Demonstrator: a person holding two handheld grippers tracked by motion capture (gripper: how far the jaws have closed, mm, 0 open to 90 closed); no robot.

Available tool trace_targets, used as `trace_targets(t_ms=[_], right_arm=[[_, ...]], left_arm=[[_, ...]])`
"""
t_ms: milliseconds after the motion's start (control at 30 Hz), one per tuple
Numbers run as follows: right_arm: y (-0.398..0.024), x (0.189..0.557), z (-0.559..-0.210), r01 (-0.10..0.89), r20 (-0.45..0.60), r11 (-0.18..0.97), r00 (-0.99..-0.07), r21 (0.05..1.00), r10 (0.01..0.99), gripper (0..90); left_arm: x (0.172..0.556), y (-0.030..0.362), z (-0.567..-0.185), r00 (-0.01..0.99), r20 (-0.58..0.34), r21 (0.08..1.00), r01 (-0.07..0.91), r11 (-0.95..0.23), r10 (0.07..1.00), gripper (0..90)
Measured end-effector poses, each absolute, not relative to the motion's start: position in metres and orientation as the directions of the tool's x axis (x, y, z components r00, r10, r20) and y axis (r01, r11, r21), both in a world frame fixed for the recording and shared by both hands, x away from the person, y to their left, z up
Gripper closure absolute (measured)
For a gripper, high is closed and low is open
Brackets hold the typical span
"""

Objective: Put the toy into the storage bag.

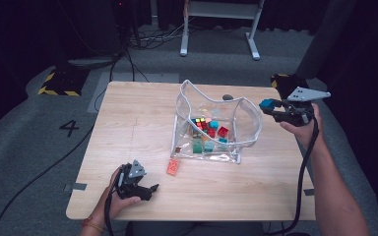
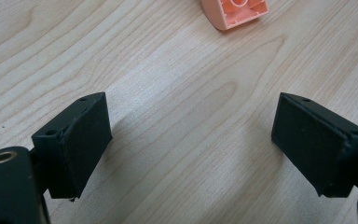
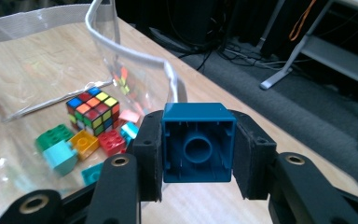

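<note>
Left gripper fingers apart | right gripper clamps blue brick | bag: bricks, probably puzzle cube

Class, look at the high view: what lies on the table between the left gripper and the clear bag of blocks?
One orange block lies on the bare tabletop, between the left gripper and the clear bag, close to the bag's near corner.

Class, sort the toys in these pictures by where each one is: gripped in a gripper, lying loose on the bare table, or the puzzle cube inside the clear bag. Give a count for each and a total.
Gripped, blue brick in right gripper: 1
Loose on table, orange brick: 1
Puzzle cube in clear bag: 1
Total: 3
</note>
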State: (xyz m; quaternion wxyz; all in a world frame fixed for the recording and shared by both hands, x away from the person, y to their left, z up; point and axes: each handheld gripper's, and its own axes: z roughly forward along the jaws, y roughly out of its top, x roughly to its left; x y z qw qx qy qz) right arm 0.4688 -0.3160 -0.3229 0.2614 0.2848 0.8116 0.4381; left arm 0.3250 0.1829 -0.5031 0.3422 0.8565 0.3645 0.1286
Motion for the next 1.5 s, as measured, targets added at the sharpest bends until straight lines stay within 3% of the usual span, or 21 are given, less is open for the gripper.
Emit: trace_targets(t_ms=[733, 900, 1500], right_arm=[[-0.240, 0.479, -0.305, 0.157, -0.157, 0.504, -0.836, 0.850, 0.526, 58.9], [-0.222, 0.481, -0.304, 0.100, -0.189, 0.578, -0.889, 0.810, 0.418, 58.9], [-0.164, 0.501, -0.320, 0.093, -0.205, 0.737, -0.931, 0.669, 0.303, 58.8]], left_arm=[[0.325, 0.183, -0.503, 0.699, -0.029, 0.677, 0.539, -0.501, 0.714, 11.7], [0.325, 0.183, -0.503, 0.700, -0.029, 0.677, 0.539, -0.501, 0.714, 11.7], [0.325, 0.183, -0.503, 0.701, -0.026, 0.675, 0.538, -0.505, 0.713, 11.7]])
